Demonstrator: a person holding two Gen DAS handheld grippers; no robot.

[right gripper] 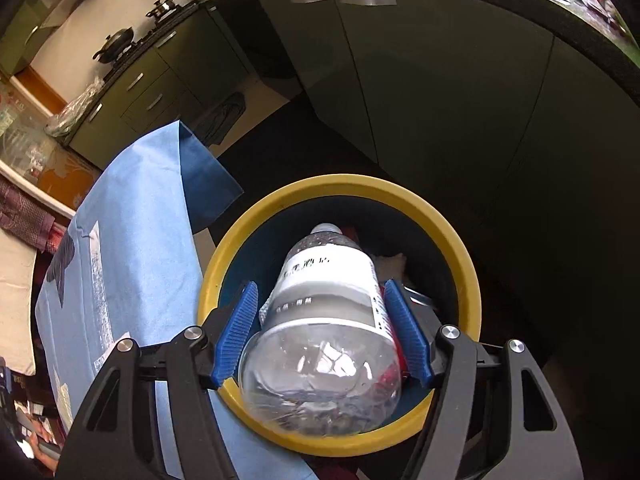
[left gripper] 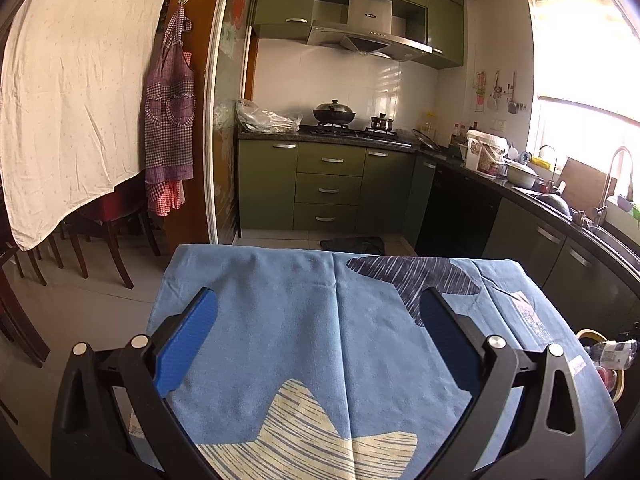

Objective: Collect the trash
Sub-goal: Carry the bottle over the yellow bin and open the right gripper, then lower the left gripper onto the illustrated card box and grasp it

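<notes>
Bottle (right gripper: 324, 320) time: I am at the drop-it-in step of picking up trash. My right hand-held gripper (right gripper: 320, 332) has its blue pads (right gripper: 240, 332) squeezed on both sides of the clear plastic bottle, near its fat bottom end. The bottle points cap first, down into the yellow-rimmed trash bin (right gripper: 456, 248), just above other trash in there. The bin stands right beside the tabletop with the blue cloth (right gripper: 132, 240). Next, I think I only need to open up and let go. My left hand-held gripper (left gripper: 318, 344) hangs wide open over the cloth, holding nothing.
</notes>
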